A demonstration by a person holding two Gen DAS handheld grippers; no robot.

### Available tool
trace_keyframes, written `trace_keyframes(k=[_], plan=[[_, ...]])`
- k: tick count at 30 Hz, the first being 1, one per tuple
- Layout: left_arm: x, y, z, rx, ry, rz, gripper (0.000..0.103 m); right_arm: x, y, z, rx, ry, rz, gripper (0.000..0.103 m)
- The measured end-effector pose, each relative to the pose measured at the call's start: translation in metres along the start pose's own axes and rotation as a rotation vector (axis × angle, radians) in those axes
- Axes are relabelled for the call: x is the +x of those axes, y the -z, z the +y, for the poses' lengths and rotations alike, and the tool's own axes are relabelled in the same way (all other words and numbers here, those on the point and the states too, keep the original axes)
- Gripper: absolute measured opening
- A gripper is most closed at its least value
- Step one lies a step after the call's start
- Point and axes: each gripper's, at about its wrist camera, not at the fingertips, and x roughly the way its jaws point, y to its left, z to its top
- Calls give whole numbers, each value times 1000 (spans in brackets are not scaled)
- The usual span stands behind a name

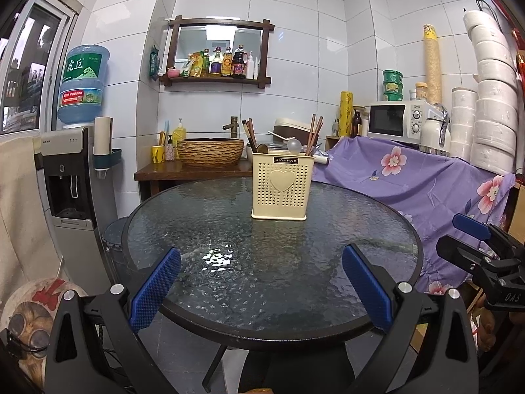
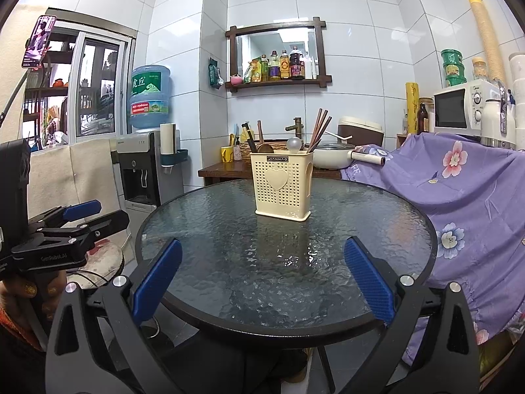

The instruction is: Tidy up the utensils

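A cream perforated utensil holder (image 1: 281,186) (image 2: 283,184) with a heart on its front stands upright on the far half of the round glass table (image 1: 229,229) (image 2: 229,216). Brown chopsticks (image 1: 314,133) (image 2: 320,126), a wooden spoon (image 1: 262,147) (image 2: 263,147) and a clear ladle (image 1: 294,145) (image 2: 294,143) stick out of it. My left gripper (image 1: 261,256) hangs open over the table's near edge, well short of the holder. Likewise my right gripper (image 2: 262,248) is open with nothing between its blue pads. Each gripper also shows at the side of the other's view, the right gripper (image 1: 472,229) and the left gripper (image 2: 82,211).
A water dispenser (image 1: 70,180) stands left of the table. Purple flowered cloth (image 1: 420,180) (image 2: 466,177) covers furniture on the right, with a microwave (image 1: 398,120) behind. A wooden counter (image 1: 183,169) with a woven basin (image 1: 211,151) lies behind the table. A person's hand (image 2: 29,292) holds the left gripper.
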Motion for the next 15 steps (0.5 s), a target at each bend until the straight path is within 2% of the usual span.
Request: trace_keyframes(k=[15], plan=[[2,-1,-2,8,-10,4,97,4,1,-2,4,5,0,97]])
